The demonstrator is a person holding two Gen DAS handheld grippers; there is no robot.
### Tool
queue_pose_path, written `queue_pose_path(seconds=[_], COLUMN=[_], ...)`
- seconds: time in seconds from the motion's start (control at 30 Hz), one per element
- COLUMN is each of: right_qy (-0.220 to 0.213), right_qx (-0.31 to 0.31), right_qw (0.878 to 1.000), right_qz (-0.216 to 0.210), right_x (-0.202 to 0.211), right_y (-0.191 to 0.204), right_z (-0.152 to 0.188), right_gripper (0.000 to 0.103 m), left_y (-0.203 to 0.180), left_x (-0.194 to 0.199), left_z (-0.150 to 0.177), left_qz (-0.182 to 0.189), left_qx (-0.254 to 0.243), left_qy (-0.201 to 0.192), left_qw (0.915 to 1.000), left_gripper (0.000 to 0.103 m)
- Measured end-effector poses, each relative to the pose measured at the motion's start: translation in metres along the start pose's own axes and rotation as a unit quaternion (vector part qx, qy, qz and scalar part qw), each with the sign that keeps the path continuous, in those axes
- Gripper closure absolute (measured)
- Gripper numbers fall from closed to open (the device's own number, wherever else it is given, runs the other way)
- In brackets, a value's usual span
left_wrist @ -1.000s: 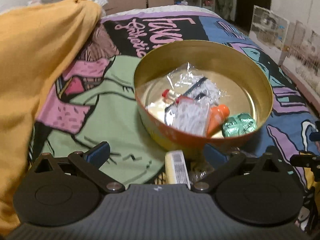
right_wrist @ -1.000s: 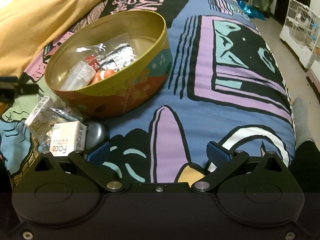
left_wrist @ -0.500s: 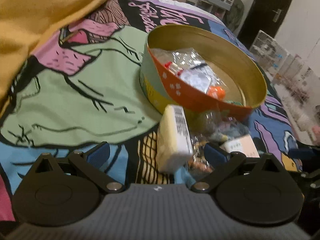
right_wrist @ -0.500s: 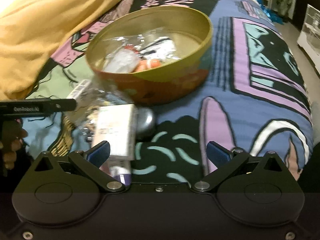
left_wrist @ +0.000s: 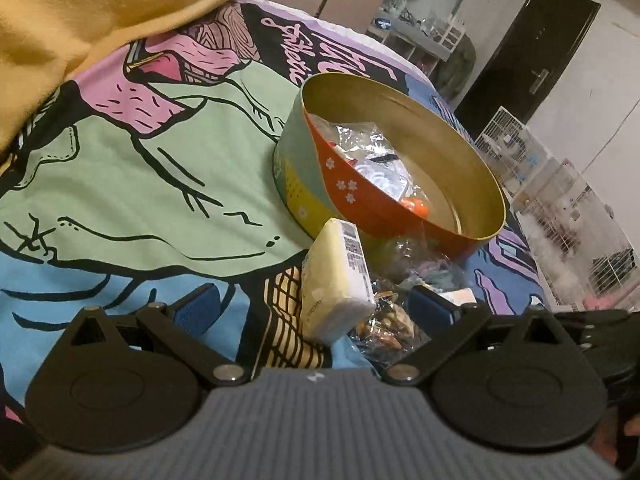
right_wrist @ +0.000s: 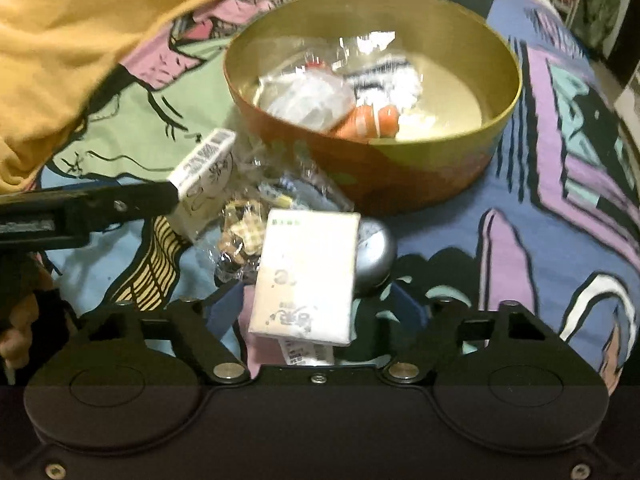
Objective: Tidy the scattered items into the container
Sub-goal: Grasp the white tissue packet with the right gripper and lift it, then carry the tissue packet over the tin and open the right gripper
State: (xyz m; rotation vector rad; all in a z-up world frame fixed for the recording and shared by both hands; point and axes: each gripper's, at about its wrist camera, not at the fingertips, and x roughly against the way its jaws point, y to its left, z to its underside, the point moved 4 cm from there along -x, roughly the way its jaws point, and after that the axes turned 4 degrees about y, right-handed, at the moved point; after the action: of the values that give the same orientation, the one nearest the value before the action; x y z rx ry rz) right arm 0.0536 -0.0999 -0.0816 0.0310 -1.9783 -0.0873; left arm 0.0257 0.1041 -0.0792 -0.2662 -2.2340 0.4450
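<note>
A: Position of the white packet (right_wrist: 306,276) noted — flat on the printed bedspread (right_wrist: 560,184), between the jaws of the right gripper (right_wrist: 316,304), just short of the round tin (right_wrist: 500,120).

B: Jaw state?

A: Closing is observed, packet between; contact cannot be confirmed. The long axis is seen running away from the gripper toward the tin.

B: Left gripper (left_wrist: 312,308)?

A: Held wide — the yellowish barcoded pack (left_wrist: 336,280) lies between its fingers, ungripped. The right hand is judged nearer a grasp.
</note>
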Motion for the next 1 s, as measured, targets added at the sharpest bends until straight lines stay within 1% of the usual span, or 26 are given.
queue_pose_path(seconds=[0.1,0.13,0.17,0.4,0.8,1.0], right_qy=[0.018,0.021,0.024,0.022,-0.007,-0.018], right_qx=[-0.021,-0.027,-0.033,-0.039,-0.039,-0.039], right_qw=[1.000,0.999,0.999,0.999,0.999,0.999], right_qz=[-0.006,-0.008,-0.014,-0.015,-0.015,-0.009], right_x=[-0.007,-0.008,-0.009,-0.001,0.047,0.063], right_y=[-0.004,-0.007,-0.008,-0.012,-0.030,-0.037], right_z=[0.000,0.001,0.001,0.003,-0.004,-0.009], right_gripper=[0.040,0.047,0.052,0.053,0.054,0.054], left_y=[-0.001,-0.001,-0.001,-0.003,-0.005,-0.006], left_x=[-0.001,-0.002,-0.002,-0.006,-0.008,-0.008], left_z=[0.000,0.001,0.001,0.003,0.005,0.005], left_qz=[0.004,0.004,0.004,0.004,0.004,0.006], left_qx=[0.000,0.000,-0.001,-0.005,-0.009,-0.010], left_qy=[0.002,0.004,0.005,0.011,0.015,0.014], left_qw=[1.0000,1.0000,1.0000,0.9999,0.9998,0.9998], left_gripper=[0.000,0.000,0.000,0.000,0.000,0.000])
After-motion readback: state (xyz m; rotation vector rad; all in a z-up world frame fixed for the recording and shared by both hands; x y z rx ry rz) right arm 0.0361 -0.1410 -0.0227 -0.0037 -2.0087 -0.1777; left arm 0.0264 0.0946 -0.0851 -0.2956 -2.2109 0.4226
